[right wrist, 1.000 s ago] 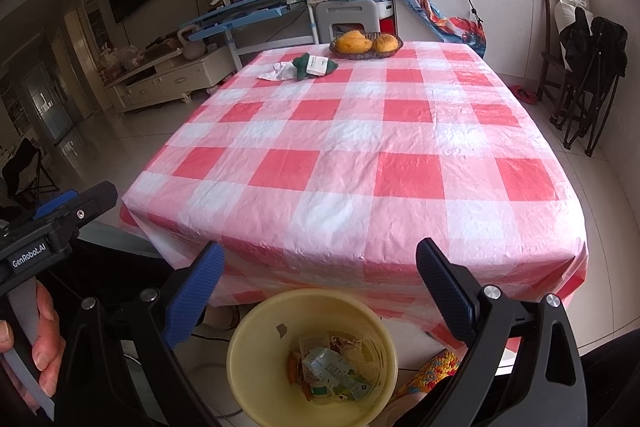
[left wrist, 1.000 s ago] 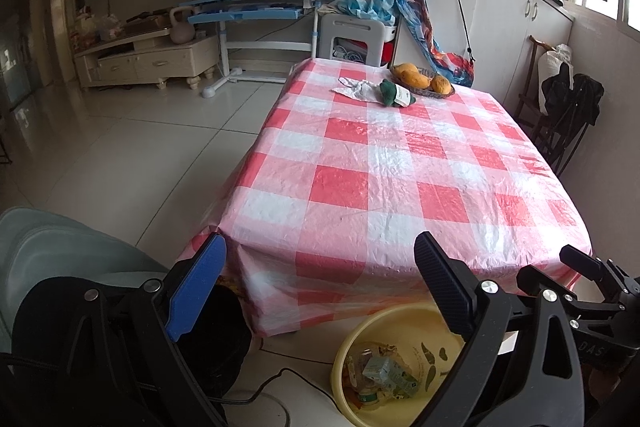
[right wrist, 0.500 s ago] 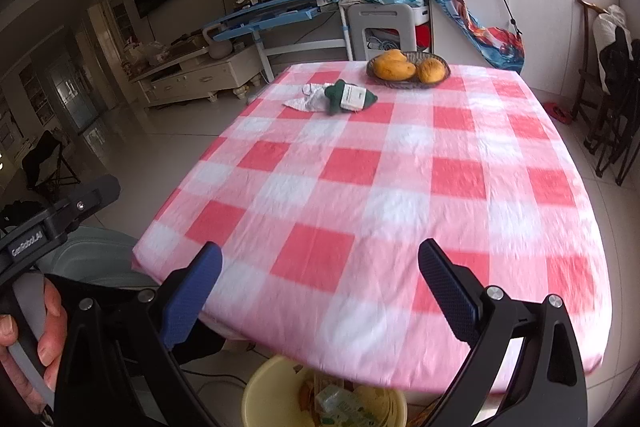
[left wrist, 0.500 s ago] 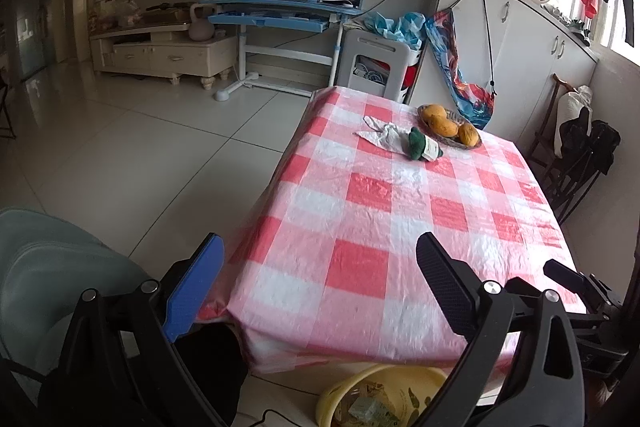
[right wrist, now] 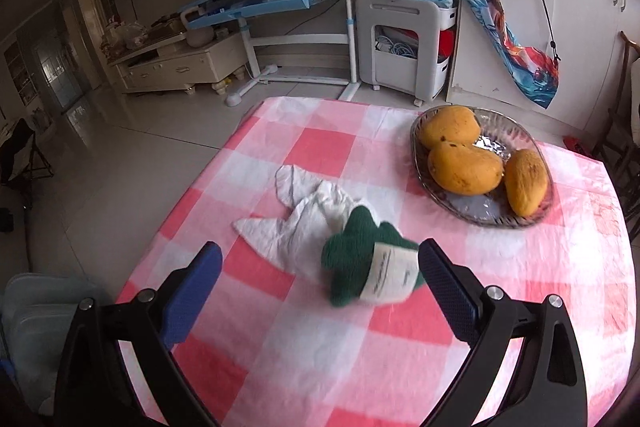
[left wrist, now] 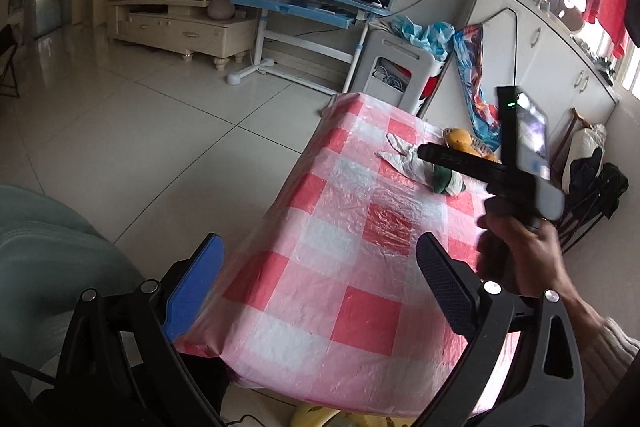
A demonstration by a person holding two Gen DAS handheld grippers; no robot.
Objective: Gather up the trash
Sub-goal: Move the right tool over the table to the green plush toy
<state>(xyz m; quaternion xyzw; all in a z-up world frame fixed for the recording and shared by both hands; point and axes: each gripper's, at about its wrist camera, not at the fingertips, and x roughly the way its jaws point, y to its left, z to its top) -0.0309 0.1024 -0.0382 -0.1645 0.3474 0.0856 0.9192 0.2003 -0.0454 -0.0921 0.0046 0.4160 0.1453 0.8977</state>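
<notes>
A crumpled white tissue [right wrist: 304,215] lies on the red-and-white checked tablecloth [right wrist: 320,347], touching a green knitted item with a paper label [right wrist: 372,267]. My right gripper [right wrist: 320,291] is open and empty, just short of the green item, jaws wide either side of it. In the left wrist view the tissue [left wrist: 404,159] and the green item [left wrist: 446,181] lie far off, partly hidden by the right gripper's body [left wrist: 472,167]. My left gripper [left wrist: 320,287] is open and empty above the table's near left edge. A yellow trash basin's rim [left wrist: 316,417] shows under the table.
A glass dish [right wrist: 532,155] with three mangoes [right wrist: 464,167] stands right of the tissue. A pale green chair [left wrist: 44,247] stands left of the table. Folding chairs [left wrist: 592,187] stand at the right wall, with a desk and white cart [right wrist: 404,55] behind.
My right gripper has moved far forward over the table to the tissue and green item. My left gripper has risen and swung left; the basin has dropped nearly out of view.
</notes>
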